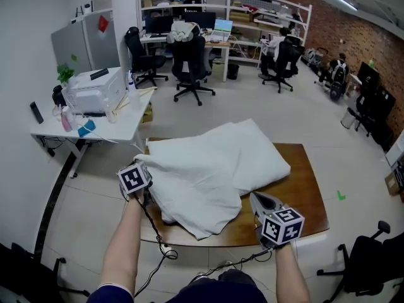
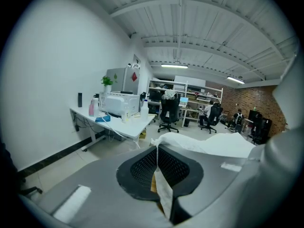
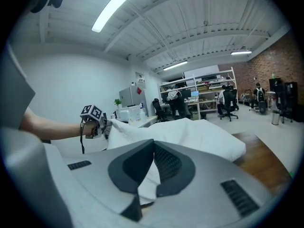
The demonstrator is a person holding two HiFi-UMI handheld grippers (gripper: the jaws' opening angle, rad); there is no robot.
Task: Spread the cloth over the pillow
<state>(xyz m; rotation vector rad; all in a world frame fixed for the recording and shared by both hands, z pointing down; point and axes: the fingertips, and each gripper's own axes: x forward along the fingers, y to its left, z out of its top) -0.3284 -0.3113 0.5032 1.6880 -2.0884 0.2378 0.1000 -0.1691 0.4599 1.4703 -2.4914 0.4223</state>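
Observation:
A white cloth (image 1: 196, 185) lies rumpled over the near left part of a white pillow (image 1: 262, 156) on a brown wooden table (image 1: 306, 188). My left gripper (image 1: 145, 169) is at the table's left edge, shut on a corner of the cloth and holding it lifted. In the left gripper view a thin fold of cloth (image 2: 164, 194) runs between the closed jaws (image 2: 157, 148). My right gripper (image 1: 260, 202) is over the table's near edge. Its jaws (image 3: 153, 145) are shut on a white fold of the cloth (image 3: 149, 177). The left gripper (image 3: 105, 126) shows in that view too.
A white desk (image 1: 123, 122) with a printer (image 1: 95, 90) and bottles stands at the left. Office chairs (image 1: 192, 62) and shelving fill the back of the room. A black chair (image 1: 369, 264) is at the near right. Cables (image 1: 161, 242) hang below the grippers.

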